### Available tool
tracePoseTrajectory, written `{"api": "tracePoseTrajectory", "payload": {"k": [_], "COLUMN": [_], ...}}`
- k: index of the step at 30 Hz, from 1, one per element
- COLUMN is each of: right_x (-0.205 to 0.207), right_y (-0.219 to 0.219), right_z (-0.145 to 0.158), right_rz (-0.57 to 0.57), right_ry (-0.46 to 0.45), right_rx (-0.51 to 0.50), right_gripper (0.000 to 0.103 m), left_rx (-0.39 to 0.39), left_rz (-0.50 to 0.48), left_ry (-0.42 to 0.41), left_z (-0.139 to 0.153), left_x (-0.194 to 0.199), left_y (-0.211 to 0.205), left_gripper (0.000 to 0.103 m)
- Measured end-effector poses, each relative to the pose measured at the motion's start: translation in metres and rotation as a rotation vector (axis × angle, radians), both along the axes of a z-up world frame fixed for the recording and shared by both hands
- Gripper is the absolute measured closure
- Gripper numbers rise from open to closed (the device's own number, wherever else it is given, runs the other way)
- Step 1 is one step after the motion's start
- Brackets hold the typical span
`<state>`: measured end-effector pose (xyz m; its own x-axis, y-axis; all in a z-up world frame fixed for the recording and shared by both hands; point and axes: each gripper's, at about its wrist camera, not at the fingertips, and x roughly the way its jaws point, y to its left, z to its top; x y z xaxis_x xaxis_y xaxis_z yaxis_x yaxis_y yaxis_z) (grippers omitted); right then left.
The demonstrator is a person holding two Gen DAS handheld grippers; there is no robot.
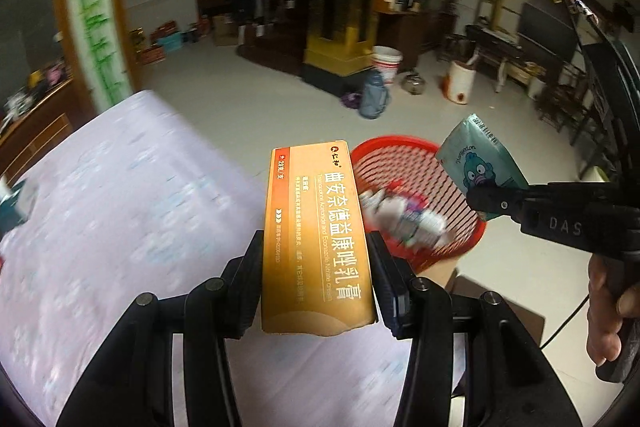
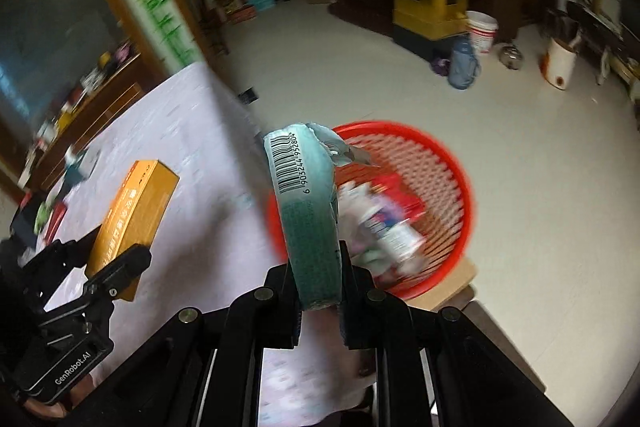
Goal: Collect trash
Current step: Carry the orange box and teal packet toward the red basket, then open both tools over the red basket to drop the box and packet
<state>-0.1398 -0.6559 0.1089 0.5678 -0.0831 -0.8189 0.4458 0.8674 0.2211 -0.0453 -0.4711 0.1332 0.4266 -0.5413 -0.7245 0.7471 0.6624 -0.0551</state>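
Two handheld grippers carry trash above a worktop, near a red basket.

The worktop (image 1: 120, 207) has a pale cloth. The basket (image 2: 448, 163) beside it holds blurred trash. Left gripper (image 1: 316, 267) jaws clamp an orange box (image 1: 316, 239); right gripper (image 2: 320, 291) jaws pinch a teal packet (image 2: 304, 203).

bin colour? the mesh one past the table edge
Red, an open lattice wall. The bin shows best in the right wrist view.

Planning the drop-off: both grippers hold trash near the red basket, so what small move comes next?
Probably carry the right gripper slightly forward over the red basket and open. Its teal wrapper sits nearest the rim; the left gripper holds the orange box farther back.
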Motion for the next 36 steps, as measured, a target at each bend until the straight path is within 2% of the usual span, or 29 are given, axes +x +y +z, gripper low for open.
{"api": "tracePoseTrajectory", "payload": {"k": [5,12,32,35,36], "right_x": [0.001,0.009,0.036,0.039,0.04], "right_y": [-0.043,-0.072,-0.114,-0.117,-0.117], "right_z": [0.002,-0.007,-0.061,-0.063,-0.062], "right_rz": [-0.04,-0.056,-0.051,-0.049,-0.048], "right_ry": [-0.011,-0.012,0.047,0.049,0.044], "right_rx": [0.03,0.077,0.161,0.167,0.171], "right_gripper": [0.089,0.088,0.085,0.081,0.075], "left_rx": [-0.003,0.005,0.085,0.087,0.088], "left_rz": [-0.038,-0.056,-0.02,-0.015,-0.015], "left_ry": [0.002,0.012,0.03,0.029,0.027], "left_z": [-0.005,-0.018,-0.061,-0.062,-0.062], "left_x": [0.009,0.018,0.021,0.021,0.021], "left_y": [-0.051,-0.098,-0.135,-0.136,-0.137], "left_gripper": [0.056,0.055,0.055,0.055,0.055]}}
